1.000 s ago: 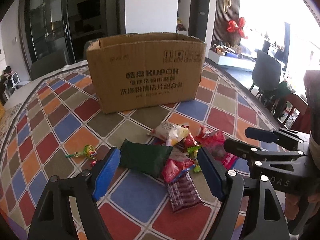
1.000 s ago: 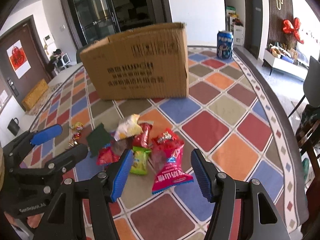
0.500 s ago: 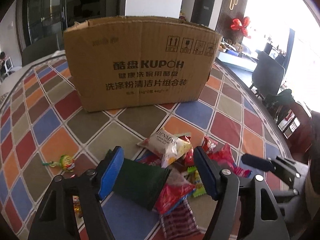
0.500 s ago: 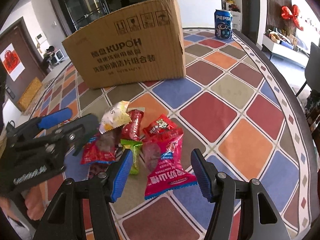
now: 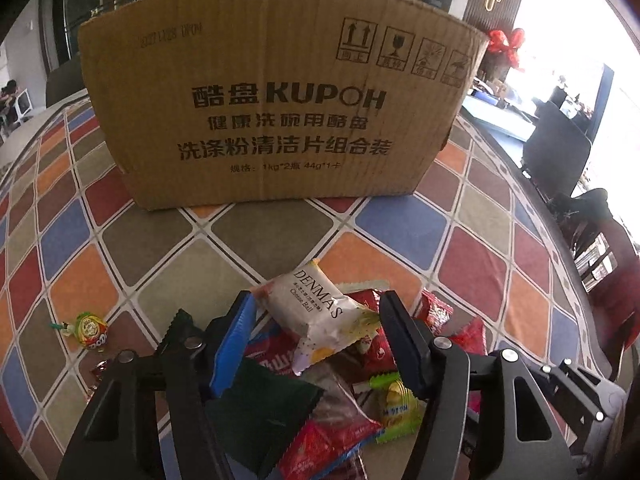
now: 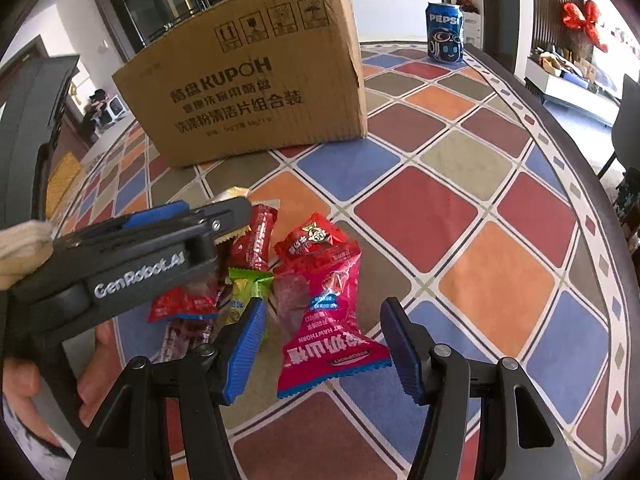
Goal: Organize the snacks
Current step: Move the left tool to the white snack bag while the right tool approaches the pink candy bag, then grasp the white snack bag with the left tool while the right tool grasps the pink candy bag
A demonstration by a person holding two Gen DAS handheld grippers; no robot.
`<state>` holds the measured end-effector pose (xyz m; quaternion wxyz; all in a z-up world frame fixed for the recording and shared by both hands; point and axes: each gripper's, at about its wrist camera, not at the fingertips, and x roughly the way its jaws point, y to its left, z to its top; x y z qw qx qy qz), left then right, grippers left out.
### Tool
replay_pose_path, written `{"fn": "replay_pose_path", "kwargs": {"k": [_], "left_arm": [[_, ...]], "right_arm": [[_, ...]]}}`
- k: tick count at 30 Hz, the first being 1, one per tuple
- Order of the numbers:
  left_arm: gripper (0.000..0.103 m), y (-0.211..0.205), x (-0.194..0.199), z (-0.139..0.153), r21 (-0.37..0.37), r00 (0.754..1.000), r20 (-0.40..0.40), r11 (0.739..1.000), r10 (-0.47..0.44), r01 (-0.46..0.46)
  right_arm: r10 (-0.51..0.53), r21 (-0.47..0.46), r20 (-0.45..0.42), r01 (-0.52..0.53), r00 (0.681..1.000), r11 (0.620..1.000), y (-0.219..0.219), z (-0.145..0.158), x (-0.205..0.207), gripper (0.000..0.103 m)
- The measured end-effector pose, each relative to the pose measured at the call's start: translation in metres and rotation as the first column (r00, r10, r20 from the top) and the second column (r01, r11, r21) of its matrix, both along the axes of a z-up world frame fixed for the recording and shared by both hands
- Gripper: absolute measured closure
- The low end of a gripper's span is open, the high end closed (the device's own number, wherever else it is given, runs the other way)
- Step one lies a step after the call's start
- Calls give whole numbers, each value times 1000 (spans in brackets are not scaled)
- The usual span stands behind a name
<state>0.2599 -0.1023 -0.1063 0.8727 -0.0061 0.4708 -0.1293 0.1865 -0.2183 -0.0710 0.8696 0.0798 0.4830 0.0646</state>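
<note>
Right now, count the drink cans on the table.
1. A blue Pepsi can stands upright at the table's far edge, right of and behind the cardboard box. The box may hide others.

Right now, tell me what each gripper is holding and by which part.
Nothing is held. The left gripper is open around the white Denmas packet; the right gripper is open around the pink hawthorn packet.
</note>
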Motion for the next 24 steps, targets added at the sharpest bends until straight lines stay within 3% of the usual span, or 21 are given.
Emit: {"fn": "replay_pose_path", "kwargs": {"k": [5, 6, 10, 17, 24], "left_arm": [[53, 0, 3, -2, -3, 1000, -5, 1000, 3, -3], [60, 1, 3, -1, -3, 1000, -3, 1000, 3, -3], [71, 5, 2, 2, 1, 1000, 9, 1000, 2, -2], [75, 11, -2, 12, 2, 999, 32, 1000, -9, 9], [86, 11, -13, 25, -7, 997, 71, 1000, -24, 25]], "right_arm": [[4, -11, 1, -4, 1000, 1000, 1, -3, 1, 53], [2, -14, 5, -2, 1000, 1000, 1, -3, 1, 55], [-6, -5, 12, 6, 1000, 1000, -1, -3, 2, 57], [-19, 2, 35, 19, 999, 1000, -3, 1, 2, 59], [-25, 13, 76, 24, 997, 1000, -5, 13, 0, 59]]}}
